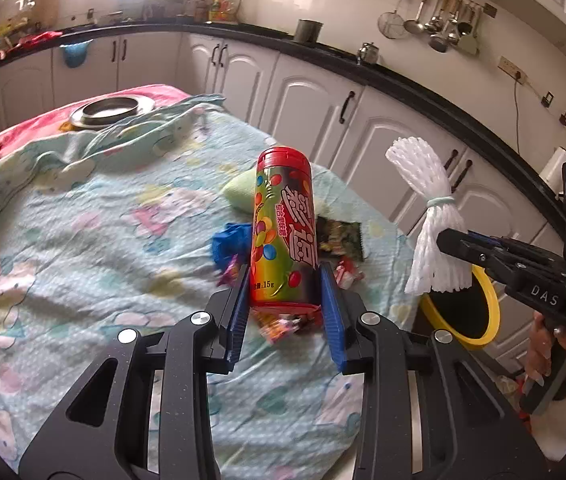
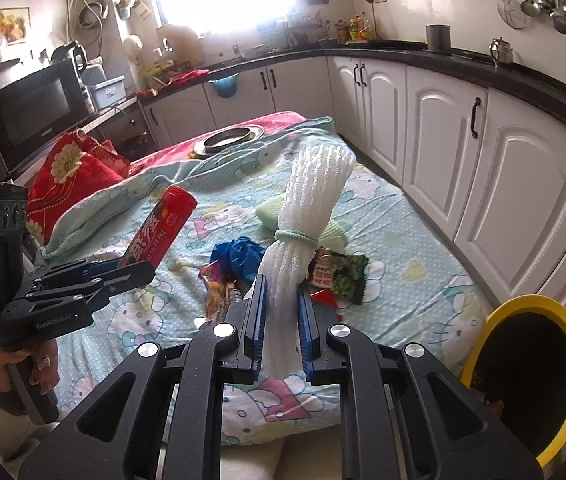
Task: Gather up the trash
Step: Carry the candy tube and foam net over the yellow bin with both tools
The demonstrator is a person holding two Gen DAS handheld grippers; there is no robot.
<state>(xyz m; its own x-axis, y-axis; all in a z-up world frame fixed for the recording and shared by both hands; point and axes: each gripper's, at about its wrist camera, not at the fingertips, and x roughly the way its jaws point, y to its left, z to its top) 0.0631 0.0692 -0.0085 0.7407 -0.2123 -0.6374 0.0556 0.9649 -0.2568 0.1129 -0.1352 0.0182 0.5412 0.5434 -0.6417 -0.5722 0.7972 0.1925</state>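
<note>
My left gripper [image 1: 286, 280] is shut on a red candy tube [image 1: 283, 228] with coloured sweets printed on it, held upright above the bed. From the right wrist view the same tube [image 2: 161, 226] tilts out of the left gripper [image 2: 139, 270]. My right gripper [image 2: 281, 300] is shut on a white foam net bundle [image 2: 303, 216] tied with a green band. The left wrist view shows that bundle [image 1: 431, 216] in the right gripper [image 1: 449, 240], above a yellow-rimmed bin [image 1: 479, 312]. Wrappers [image 2: 339, 274] and a blue crumpled bag [image 2: 239, 256] lie on the sheet below.
The cartoon-print bedsheet [image 2: 403, 264] covers a bed beside white kitchen cabinets [image 2: 483, 160]. The yellow-rimmed bin [image 2: 523, 380] stands at the bed's right. A metal dish [image 2: 229, 138] rests at the far end, a red pillow [image 2: 71, 176] at the left. A green pad [image 1: 239, 192] lies mid-bed.
</note>
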